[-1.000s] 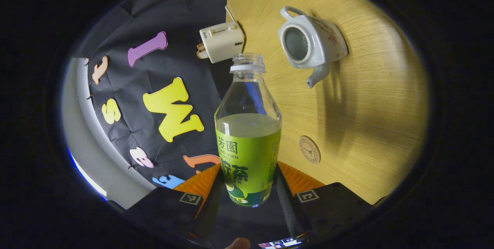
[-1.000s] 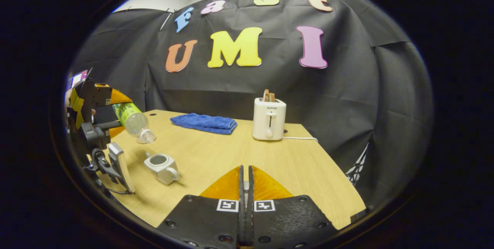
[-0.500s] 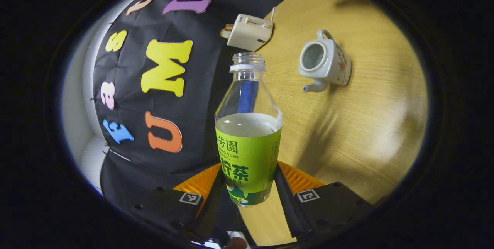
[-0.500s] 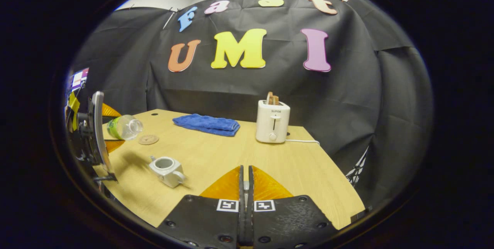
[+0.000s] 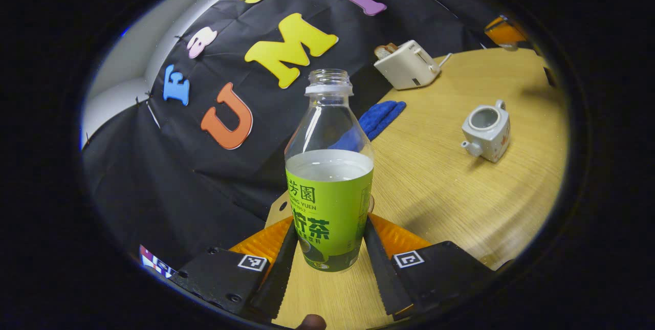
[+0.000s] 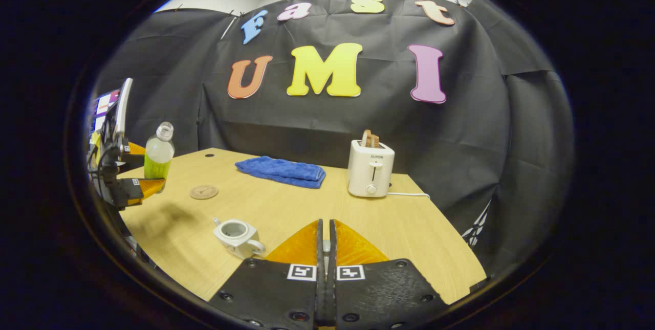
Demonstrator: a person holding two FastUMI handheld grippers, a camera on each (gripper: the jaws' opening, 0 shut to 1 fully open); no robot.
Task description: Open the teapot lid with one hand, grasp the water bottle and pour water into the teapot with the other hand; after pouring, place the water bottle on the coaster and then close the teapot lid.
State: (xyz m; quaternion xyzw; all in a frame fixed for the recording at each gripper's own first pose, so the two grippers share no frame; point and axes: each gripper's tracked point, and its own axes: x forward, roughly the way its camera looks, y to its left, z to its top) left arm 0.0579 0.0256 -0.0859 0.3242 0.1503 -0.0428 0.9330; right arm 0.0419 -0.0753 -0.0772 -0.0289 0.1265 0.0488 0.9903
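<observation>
The wooden surface (image 6: 286, 207) carried a toaster (image 6: 370, 168) with bread in its slot and a folded blue towel (image 6: 280, 170). The left gripper (image 5: 327, 263) grasped an upright, uncapped bottle (image 5: 329, 176), about half full of clear liquid, above the surface near the coaster (image 6: 203, 192). The teapot (image 6: 237, 237) stood lidless, its inside unclear. The right gripper (image 6: 325, 248) had its fingers pressed together around nothing.

In the right gripper view, the table (image 6: 409, 227) spans the lower frame. The teapot (image 6: 236, 236) sits lower left, the coaster (image 6: 203, 192) above it, and the bottle (image 6: 158, 156) at far left. The towel (image 6: 280, 171) lies centre, with the toaster (image 6: 371, 169) to its right.
</observation>
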